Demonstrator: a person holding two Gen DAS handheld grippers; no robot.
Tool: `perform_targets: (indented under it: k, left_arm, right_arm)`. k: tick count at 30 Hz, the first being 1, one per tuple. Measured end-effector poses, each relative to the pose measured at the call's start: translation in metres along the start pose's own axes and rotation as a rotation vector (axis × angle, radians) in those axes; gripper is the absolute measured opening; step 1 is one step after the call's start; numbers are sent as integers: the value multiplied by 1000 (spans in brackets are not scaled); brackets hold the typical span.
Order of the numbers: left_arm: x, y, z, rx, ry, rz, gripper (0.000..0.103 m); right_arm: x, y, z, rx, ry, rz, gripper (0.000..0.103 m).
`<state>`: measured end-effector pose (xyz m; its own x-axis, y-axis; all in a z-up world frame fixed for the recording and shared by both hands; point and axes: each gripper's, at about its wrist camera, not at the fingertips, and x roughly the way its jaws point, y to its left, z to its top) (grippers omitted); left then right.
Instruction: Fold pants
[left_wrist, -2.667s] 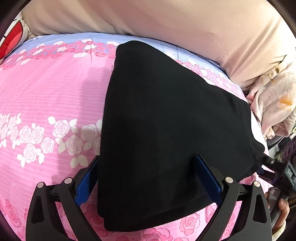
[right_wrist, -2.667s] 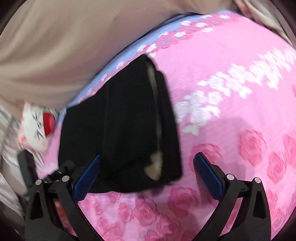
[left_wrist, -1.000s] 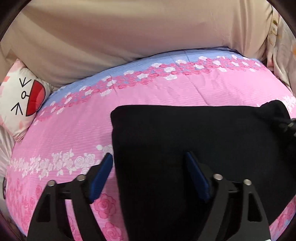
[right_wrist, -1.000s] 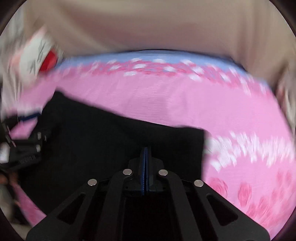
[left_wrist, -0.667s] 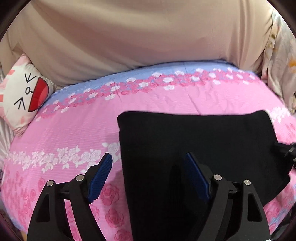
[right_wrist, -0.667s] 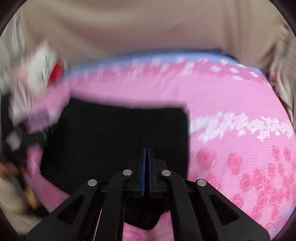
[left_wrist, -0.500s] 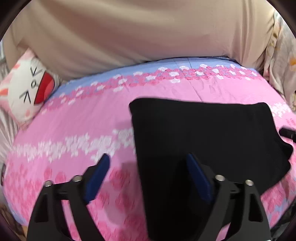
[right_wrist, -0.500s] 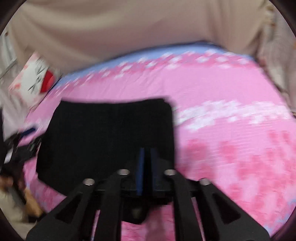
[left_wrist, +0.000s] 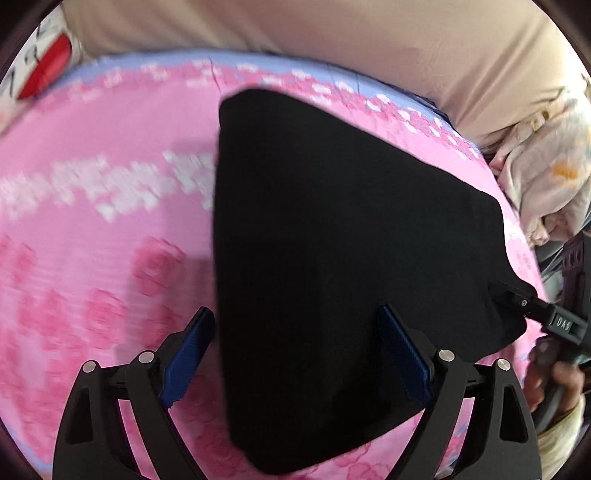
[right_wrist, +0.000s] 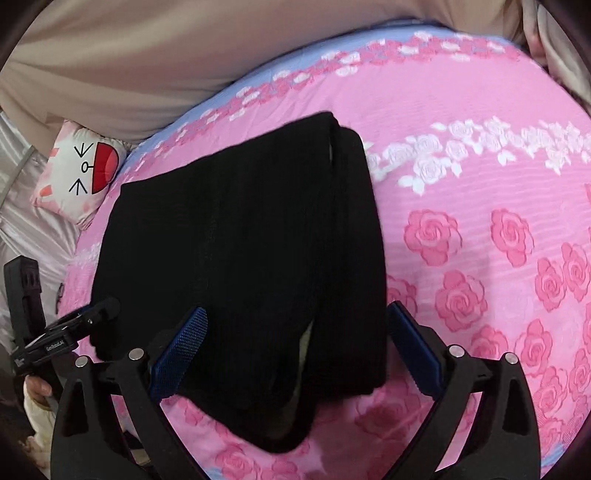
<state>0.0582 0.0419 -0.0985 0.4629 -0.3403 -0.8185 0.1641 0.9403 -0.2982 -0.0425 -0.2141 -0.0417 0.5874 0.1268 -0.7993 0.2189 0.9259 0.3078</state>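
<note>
Lying folded on the pink rose-print bed cover (right_wrist: 480, 155), the black pants (right_wrist: 240, 258) run lengthwise from near the cat-face cushion (right_wrist: 79, 171) toward the camera. Left hand-held gripper (left_wrist: 295, 350) open, empty, fingers straddling the cloth's near part. Right hand-held gripper (right_wrist: 297, 347) likewise open over the stacked layered end. Left view motion-blurred; bare cover flanks the pants.
</note>
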Motion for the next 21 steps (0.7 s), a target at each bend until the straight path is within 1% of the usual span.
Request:
perform_targets:
  k: [1,2,3,4,5,6,7,8,10,13,16,21]
  left_arm:
    - [0,0,1,0,-16,-9,86]
    - [2,-3,2,6,-13,-14,84]
    - [2,-4,3,7,-11,-27,79]
    - [2,-7,4,8,-7,-38,69]
    - [3,-9,6,13,-4,-47,62]
    - [2,-10,7,17,-7,-53,56]
    - [0,-11,8,22,-11,-70,44]
    - [-4,-13,10,27,-15,-83,38]
    - [-8,-15,13,38,-26,-87,34]
    - [-20,-15,13,44,-49,-104,32]
    - [-35,-14,13,60,-70,-121,31]
    - [-57,-22,15,112,-106,-113,30]
  right_arm:
    - [0,-1,1,14,-6,11,85]
    - [0,-2,2,22,-8,14,84]
    - [0,-2,2,23,-10,19,78]
    - [-1,-2,1,25,-9,36,69]
    - [-1,-1,1,29,-11,47,64]
    - [-2,1,1,31,-15,53,56]
    - [-4,3,1,28,-21,56,50]
    - [-6,3,1,30,-26,56,48]
    - [-9,4,0,37,-37,62,43]
    - [-15,4,0,62,-52,93,39]
    - [-25,7,-2,77,-74,123,36]
    - [-40,20,0,63,-105,142,35]
